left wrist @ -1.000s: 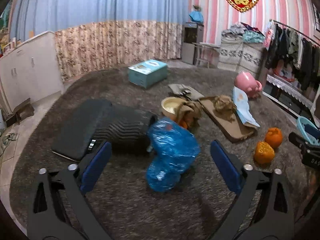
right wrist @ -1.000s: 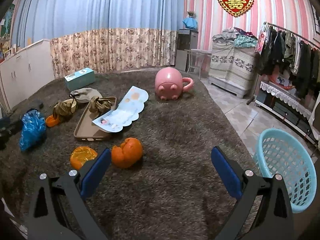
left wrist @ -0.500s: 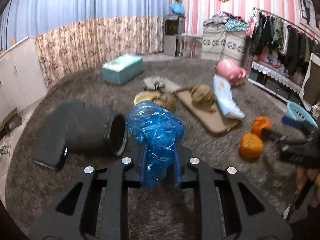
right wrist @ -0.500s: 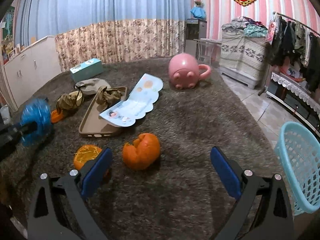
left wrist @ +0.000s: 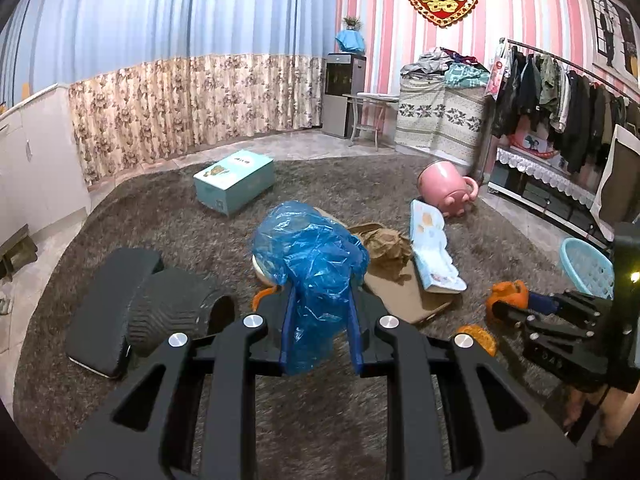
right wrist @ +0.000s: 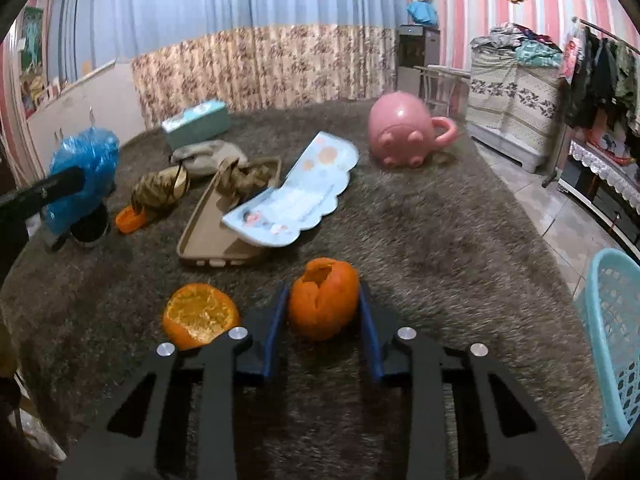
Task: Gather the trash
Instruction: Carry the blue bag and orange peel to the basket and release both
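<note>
My left gripper (left wrist: 318, 328) is shut on a crumpled blue plastic bag (left wrist: 310, 256) and holds it above the grey carpet; the bag also shows at the left of the right wrist view (right wrist: 82, 168). My right gripper (right wrist: 323, 328) is shut on a hollow orange peel (right wrist: 324, 304), which also shows in the left wrist view (left wrist: 506, 298). A second peel half (right wrist: 198, 316) lies on the carpet just left of it. Brown crumpled paper (right wrist: 248, 174) lies on a tan tray (right wrist: 204, 236).
A light-blue basket (right wrist: 614, 336) stands at the right carpet edge. A pink pig mug (right wrist: 400, 136), a pale-blue booklet (right wrist: 296, 200), a teal box (left wrist: 234, 180), a black roller (left wrist: 176, 312) and a flat black pad (left wrist: 108, 304) lie on the carpet.
My left gripper closed on the blue bag and lifted it off the carpet. My right gripper moved forward and closed on the orange peel.
</note>
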{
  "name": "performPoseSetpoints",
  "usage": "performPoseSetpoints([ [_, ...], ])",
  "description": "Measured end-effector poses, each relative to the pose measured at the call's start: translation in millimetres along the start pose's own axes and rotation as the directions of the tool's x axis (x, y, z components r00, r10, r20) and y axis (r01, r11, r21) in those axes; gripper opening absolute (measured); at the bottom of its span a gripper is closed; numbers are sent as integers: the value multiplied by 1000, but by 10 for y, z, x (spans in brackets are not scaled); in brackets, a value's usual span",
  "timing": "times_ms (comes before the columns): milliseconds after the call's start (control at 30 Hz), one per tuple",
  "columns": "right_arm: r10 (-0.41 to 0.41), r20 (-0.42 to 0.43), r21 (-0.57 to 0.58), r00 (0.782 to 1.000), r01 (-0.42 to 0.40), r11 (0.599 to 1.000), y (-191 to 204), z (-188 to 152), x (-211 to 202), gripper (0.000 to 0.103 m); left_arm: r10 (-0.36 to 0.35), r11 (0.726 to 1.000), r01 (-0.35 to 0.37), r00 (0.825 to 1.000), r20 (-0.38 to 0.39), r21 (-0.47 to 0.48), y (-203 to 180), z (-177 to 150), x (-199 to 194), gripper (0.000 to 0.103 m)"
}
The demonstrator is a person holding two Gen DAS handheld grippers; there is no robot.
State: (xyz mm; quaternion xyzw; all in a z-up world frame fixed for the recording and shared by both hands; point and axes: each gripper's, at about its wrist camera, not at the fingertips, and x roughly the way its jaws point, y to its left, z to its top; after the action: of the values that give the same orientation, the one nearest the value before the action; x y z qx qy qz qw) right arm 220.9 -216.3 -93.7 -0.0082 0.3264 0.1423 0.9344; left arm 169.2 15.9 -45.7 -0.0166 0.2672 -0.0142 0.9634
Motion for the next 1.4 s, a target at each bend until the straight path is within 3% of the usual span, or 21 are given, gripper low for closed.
performPoseSetpoints([
  [233,-118,91,79,989,111,991,-437,85,-417,34,-44,999,43,998,47,17,-271,206,-36,20],
  [467,-274,158,161,949,249,955,-1028,109,-948,34,-132,990,128,988,81,54,-717,351,-50,20],
  [667,-368,186,244,911,320,915,-1457,6,-1342,34,-214,974,205,972,92,96,-1168,396,-22,20],
  [1133,-542,131,412,830,451,792,-2328,-296,-1672,34,-393,905,383,919,18,183,-2422,272,171,20],
  [1400,-591,71,453,804,502,737,-2616,-452,-1697,34,-468,847,465,882,-54,259,-3216,66,438,20],
])
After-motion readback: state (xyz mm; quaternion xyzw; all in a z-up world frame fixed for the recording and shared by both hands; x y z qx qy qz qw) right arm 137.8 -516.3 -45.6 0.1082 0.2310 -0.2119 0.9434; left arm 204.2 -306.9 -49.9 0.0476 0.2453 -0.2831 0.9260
